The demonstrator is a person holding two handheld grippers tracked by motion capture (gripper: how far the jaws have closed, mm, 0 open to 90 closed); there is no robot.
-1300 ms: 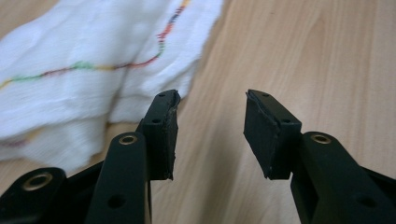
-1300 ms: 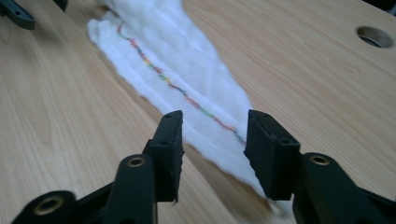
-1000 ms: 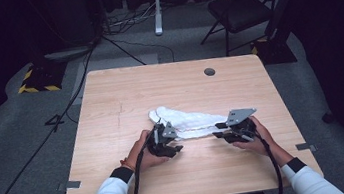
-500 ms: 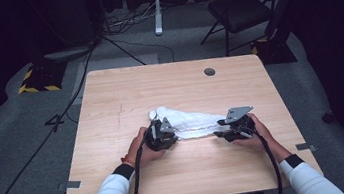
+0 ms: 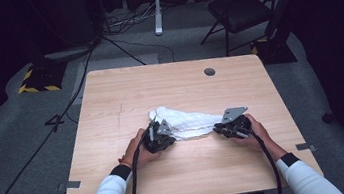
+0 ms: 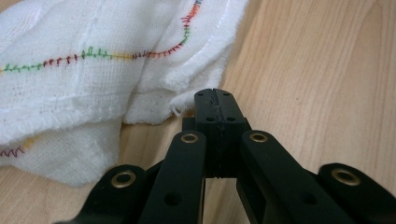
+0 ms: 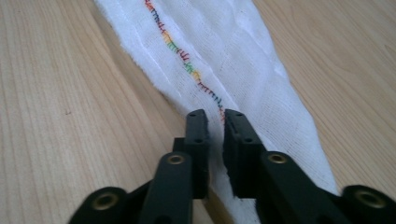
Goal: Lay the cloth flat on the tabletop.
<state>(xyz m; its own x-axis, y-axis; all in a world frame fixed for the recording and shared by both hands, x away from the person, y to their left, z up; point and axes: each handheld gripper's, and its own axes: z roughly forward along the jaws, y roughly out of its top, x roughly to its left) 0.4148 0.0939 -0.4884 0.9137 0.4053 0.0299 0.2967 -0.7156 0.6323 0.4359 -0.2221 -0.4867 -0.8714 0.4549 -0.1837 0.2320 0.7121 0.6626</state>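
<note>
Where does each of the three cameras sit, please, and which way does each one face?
High view: fixed above the person's side, looking forward and down on the light wooden table; both white-sleeved forearms, left gripper and right gripper show.
Left gripper view: rides the left gripper, looking along its shut black jaws at the edge of the white gauze cloth with rainbow stitching.
Right gripper view: rides the right gripper, jaws pinching the cloth's tapered end.
All three share the cloth and the table.
</note>
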